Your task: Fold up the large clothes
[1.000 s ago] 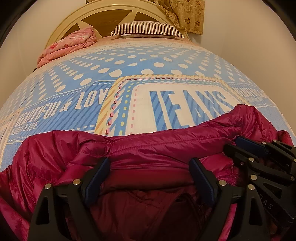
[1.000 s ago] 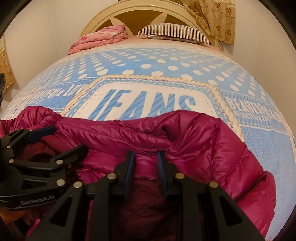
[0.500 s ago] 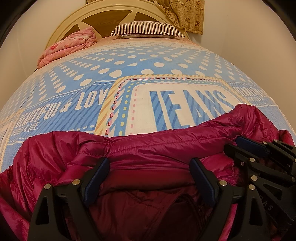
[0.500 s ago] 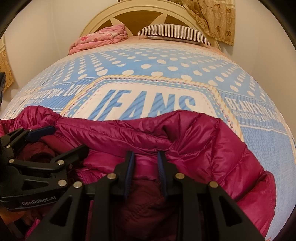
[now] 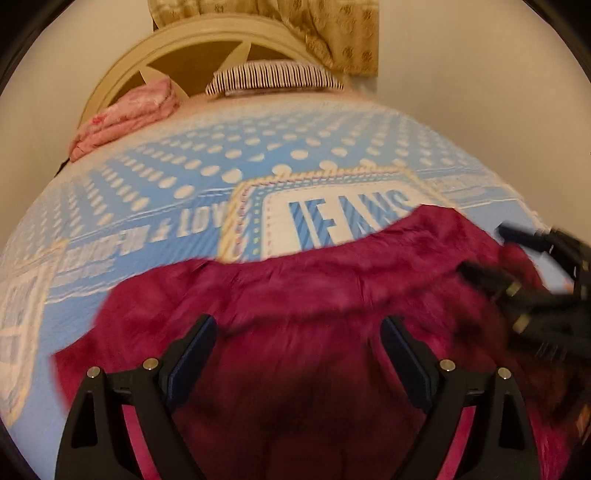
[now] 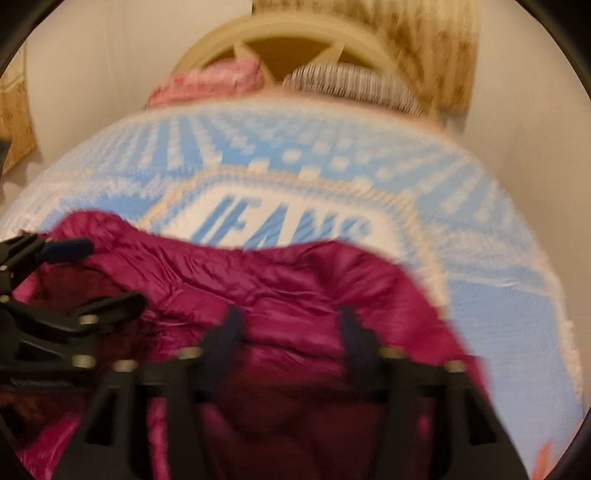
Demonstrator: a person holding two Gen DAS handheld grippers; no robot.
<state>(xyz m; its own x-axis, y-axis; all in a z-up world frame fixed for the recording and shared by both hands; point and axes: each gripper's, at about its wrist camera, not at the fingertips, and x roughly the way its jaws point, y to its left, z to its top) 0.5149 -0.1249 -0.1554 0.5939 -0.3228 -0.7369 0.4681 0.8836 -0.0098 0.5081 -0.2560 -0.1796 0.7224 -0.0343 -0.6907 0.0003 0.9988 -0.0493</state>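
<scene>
A magenta puffer jacket lies bunched on the near part of the blue bedspread; it also shows in the right wrist view. My left gripper is open, its fingers spread wide over the jacket. My right gripper is open over the jacket too. Each gripper shows in the other's view: the right one at the far right, the left one at the far left. Both views are blurred by motion.
The bedspread bears the word JEANS and white dots. At the head of the bed are a cream headboard, a folded pink blanket and a striped pillow. A patterned curtain hangs behind.
My right gripper has opened from nearly shut on the jacket. Both grippers have risen and pulled back, so more of the bed and headboard shows. The left stays open.
</scene>
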